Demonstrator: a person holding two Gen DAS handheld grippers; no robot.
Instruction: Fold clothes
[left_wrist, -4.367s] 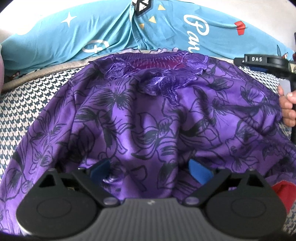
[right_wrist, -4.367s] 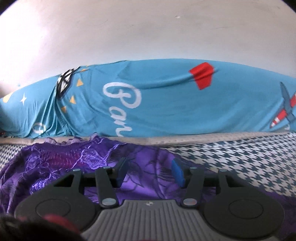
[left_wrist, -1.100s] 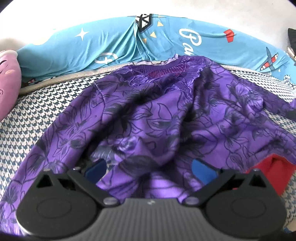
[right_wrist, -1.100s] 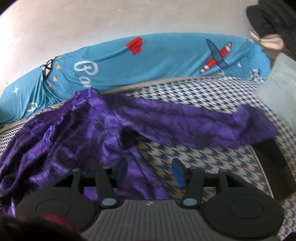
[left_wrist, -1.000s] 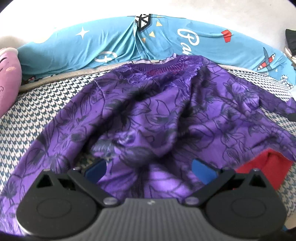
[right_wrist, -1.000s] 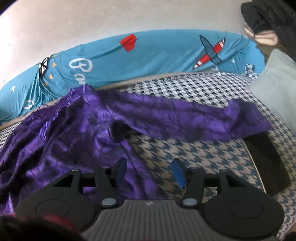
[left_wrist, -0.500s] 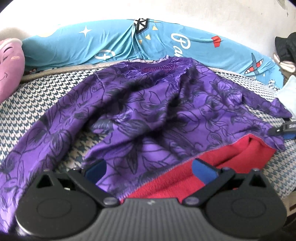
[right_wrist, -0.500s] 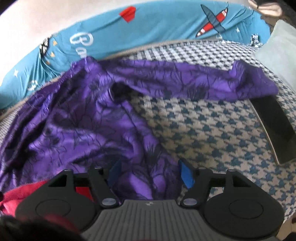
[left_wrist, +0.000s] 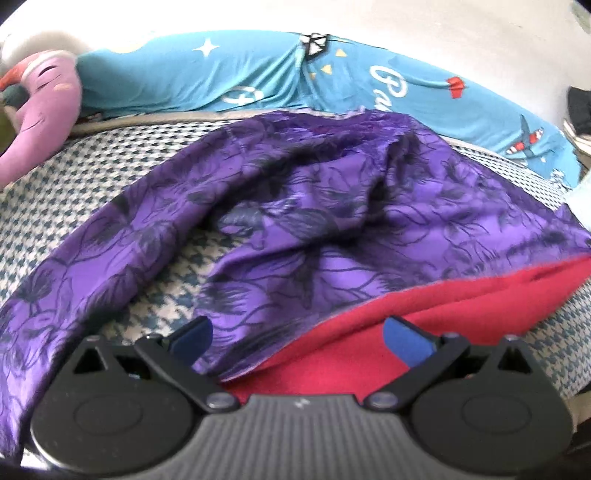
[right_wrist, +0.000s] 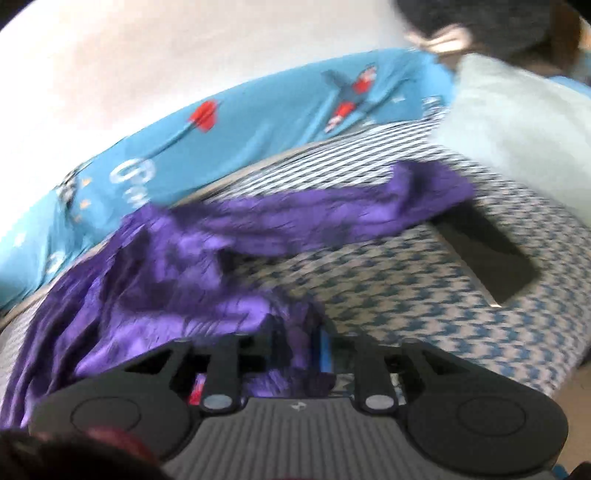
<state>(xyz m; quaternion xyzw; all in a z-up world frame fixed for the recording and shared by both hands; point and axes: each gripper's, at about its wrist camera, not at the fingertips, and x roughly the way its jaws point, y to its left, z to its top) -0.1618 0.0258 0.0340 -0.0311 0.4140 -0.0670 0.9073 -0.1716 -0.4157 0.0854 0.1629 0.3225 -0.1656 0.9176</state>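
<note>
While claw (right_wrist: 295, 350) pinches garment (right_wrist: 177, 266).

Bright daylight, overexposed white wall, heavy motion blur in right view, fisheye edge bending

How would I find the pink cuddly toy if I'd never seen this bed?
Start at the long blue pillow running along the white wall at the head of the checked bed. Follow it to its left end, where the pink plush toy leans. It is the only pink thing there, with a closed smiling eye and rosy cheek.
</note>
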